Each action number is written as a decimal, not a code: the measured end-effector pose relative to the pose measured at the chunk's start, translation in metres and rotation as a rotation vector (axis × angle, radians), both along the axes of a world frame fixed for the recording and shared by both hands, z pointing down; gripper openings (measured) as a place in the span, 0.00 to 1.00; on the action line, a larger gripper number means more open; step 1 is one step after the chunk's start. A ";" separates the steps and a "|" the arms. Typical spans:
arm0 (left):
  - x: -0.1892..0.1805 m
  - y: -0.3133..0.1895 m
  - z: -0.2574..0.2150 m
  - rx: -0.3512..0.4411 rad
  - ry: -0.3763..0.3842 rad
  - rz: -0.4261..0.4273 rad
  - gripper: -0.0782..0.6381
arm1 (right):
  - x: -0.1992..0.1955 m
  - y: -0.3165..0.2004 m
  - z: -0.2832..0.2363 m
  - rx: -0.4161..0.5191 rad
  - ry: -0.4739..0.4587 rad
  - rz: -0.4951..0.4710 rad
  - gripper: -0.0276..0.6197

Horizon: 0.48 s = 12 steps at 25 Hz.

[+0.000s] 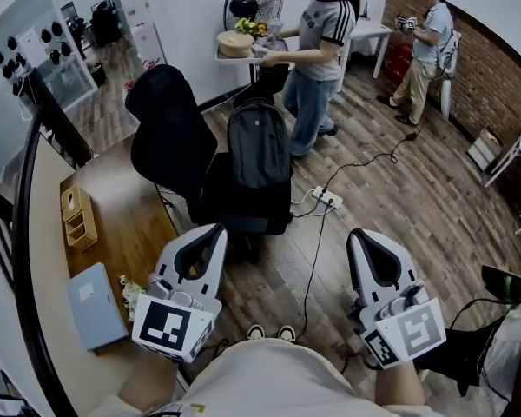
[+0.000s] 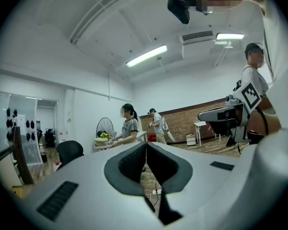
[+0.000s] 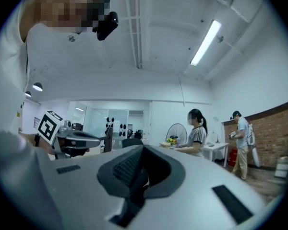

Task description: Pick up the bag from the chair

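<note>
Both the left gripper (image 1: pixel 210 235) and right gripper (image 1: pixel 366 238) are clamped shut on nothing, well short of the black backpack (image 1: pixel 259 146) standing upright on the office chair (image 1: pixel 167 124), so a closed-jaw approach might just topple it or push the chair away.

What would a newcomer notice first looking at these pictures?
A black backpack stands upright on the black office chair in the middle of the head view. Low in front, the white left tongs and right tongs are both shut and empty, pointing toward it. Behind the chair, a person carries a loaded tray.
</note>
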State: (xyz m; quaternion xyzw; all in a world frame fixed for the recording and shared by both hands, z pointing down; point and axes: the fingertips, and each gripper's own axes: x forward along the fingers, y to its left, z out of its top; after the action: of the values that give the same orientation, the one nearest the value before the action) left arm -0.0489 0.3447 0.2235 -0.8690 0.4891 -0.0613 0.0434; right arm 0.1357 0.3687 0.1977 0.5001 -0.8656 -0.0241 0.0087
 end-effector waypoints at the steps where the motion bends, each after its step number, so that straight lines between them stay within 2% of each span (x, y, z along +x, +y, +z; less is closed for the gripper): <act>1: 0.004 -0.001 0.000 -0.007 0.007 -0.004 0.12 | 0.005 -0.001 -0.002 0.008 -0.017 0.003 0.05; 2: 0.009 -0.002 0.002 -0.016 0.010 -0.006 0.21 | 0.009 -0.002 -0.004 0.014 -0.033 0.000 0.16; 3: 0.014 -0.002 0.004 -0.021 0.006 -0.010 0.49 | 0.011 -0.002 -0.004 0.017 -0.044 -0.008 0.44; 4: 0.018 -0.003 0.005 -0.016 0.002 -0.021 0.63 | 0.014 -0.003 -0.003 0.018 -0.049 -0.014 0.58; 6: 0.022 -0.002 0.007 0.013 -0.002 -0.061 0.67 | 0.020 -0.006 0.003 0.022 -0.046 -0.011 0.73; 8: 0.025 -0.001 0.011 0.023 -0.004 -0.089 0.69 | 0.028 -0.008 0.010 0.027 -0.034 0.003 0.84; 12: 0.030 -0.005 0.017 -0.006 0.024 -0.101 0.69 | 0.041 -0.013 0.014 0.021 -0.016 0.017 0.91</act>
State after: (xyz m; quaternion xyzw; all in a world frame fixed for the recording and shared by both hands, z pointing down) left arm -0.0193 0.3399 0.2406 -0.8440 0.5327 -0.0544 0.0317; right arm 0.1762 0.3560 0.2112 0.5077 -0.8610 -0.0292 -0.0034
